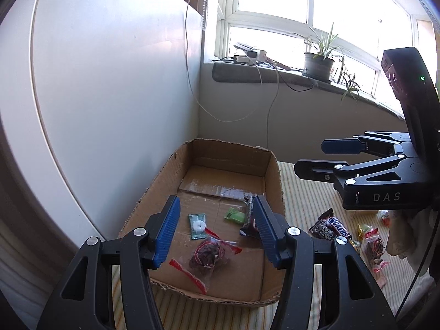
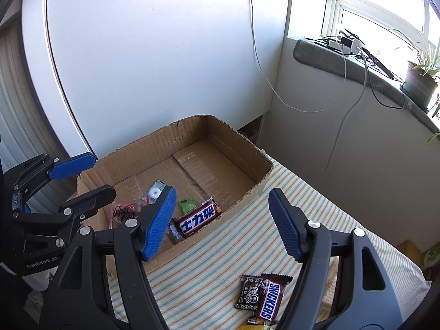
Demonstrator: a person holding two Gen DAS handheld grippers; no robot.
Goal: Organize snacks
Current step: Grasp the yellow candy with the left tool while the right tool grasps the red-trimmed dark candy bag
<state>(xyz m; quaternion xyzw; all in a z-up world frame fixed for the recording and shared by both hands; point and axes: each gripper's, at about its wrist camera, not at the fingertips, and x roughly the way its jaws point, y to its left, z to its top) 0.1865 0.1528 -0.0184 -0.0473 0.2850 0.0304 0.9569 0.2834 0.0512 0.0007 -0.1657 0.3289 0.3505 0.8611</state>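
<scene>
Now both grippers hover apart-jawed and empty over a cardboard box (image 1: 271, 170) of snacks.
Left gripper (image 1: 217, 231) hangs above a clear dried-fruit bag (image 1: 209, 255); right gripper (image 2: 222, 220) sits above the box's near wall, a Snickers bar (image 2: 199, 218) inside just beyond it.

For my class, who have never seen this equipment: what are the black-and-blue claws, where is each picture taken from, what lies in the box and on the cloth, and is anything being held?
They are hand-held grippers, one per hand, each carrying a camera that looks along its fingers. One picture comes from the left gripper, the other from the right gripper. Both are open and hold nothing. The cardboard box contains a Snickers bar with Chinese lettering, a green sweet, a ring-shaped candy packet and a clear bag of dark snacks. On the striped cloth lies another Snickers bar.
</scene>
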